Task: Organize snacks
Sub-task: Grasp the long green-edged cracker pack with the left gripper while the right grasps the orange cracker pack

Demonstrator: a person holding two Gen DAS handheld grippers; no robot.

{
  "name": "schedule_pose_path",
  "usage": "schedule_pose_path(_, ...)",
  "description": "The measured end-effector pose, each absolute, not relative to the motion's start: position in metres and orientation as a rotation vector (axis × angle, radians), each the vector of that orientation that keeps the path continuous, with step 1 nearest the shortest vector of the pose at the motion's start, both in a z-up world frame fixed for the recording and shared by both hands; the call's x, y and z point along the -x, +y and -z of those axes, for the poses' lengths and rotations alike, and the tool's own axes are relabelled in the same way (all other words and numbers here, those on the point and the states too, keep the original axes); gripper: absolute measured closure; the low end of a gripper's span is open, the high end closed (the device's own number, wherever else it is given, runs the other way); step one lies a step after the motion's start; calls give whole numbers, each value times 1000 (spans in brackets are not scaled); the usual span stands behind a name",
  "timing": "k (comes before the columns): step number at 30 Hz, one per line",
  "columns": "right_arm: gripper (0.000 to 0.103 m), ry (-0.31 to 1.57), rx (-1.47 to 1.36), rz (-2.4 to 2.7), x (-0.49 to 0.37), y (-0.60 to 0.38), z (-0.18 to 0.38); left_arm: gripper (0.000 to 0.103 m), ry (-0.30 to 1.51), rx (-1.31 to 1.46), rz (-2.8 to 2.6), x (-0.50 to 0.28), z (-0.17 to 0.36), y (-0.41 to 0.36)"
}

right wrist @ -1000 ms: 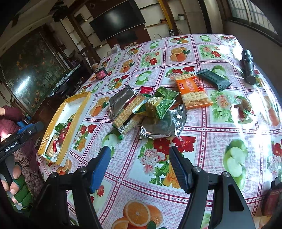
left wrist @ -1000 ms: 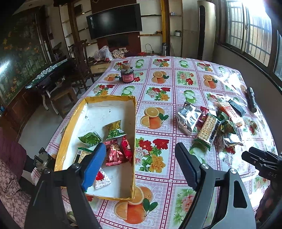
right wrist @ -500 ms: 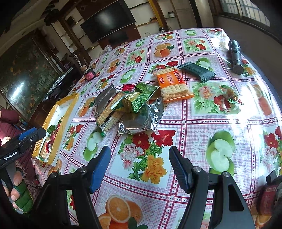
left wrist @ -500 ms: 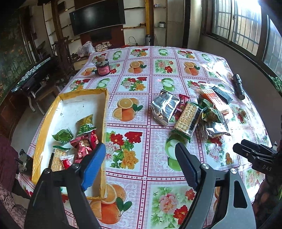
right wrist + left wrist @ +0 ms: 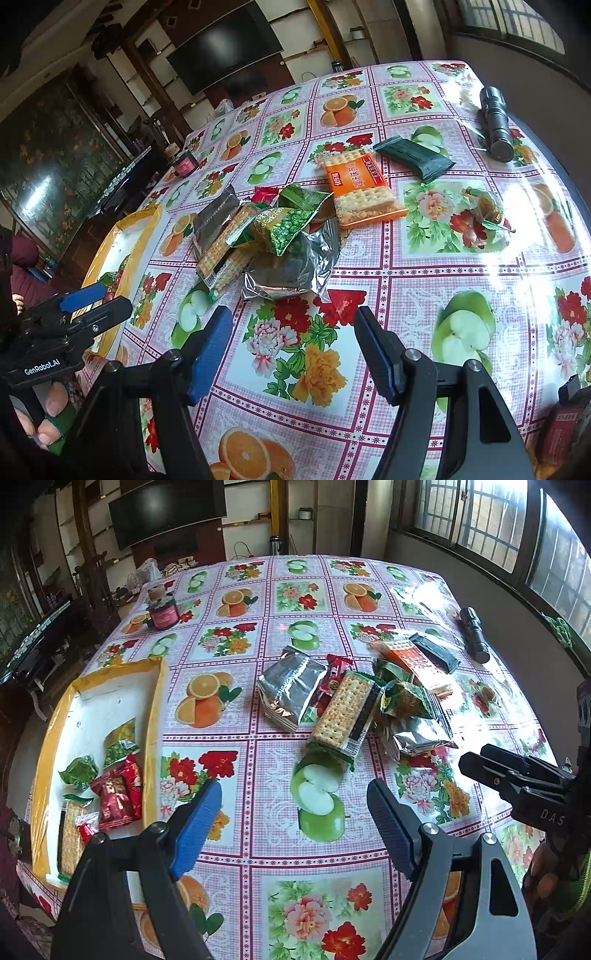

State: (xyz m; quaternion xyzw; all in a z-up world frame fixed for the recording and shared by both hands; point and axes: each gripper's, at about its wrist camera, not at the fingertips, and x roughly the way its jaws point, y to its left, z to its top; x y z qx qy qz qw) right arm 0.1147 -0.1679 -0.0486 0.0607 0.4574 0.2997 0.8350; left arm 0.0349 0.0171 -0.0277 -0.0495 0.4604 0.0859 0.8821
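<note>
1. Both claws are empty with jaws spread apart – the left claw (image 5: 293,808) hovers over the counter's near edge, the right claw (image 5: 293,343) beside it, toward the right edge
2. The yellow tray (image 5: 153,716) at the counter's left edge holds a few packets; the snack pile (image 5: 343,701) lies mid-counter, well apart from the tray
3. The step in hand looks like reaching for another snack – the cracker pack (image 5: 341,710) and silver pouch (image 5: 291,269) lie nearest
4. The next move calls for lowering onto one packet's edge without dragging its neighbours
</note>
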Motion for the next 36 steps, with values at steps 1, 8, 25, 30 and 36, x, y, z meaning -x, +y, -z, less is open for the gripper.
schedule_pose_path(1,34,968,-130,-634,-116,-168,48,22,962,103,-168,-38,29,15)
schedule_pose_path(8,34,961,-124,-641,-126,-162,47,22,997,114,-128,-54,40,12)
schedule_pose_path(25,35,915,-136,-518,-209,-155,49,22,1094,168,-63,-115,75,23)
schedule_pose_path(30,40,939,-81,-511,-225,-144,59,22,1101,132,-36,-129,80,20)
schedule_pose_path(36,43,939,-12,-510,-234,-134,64,22,1130,110,8,-148,89,14)
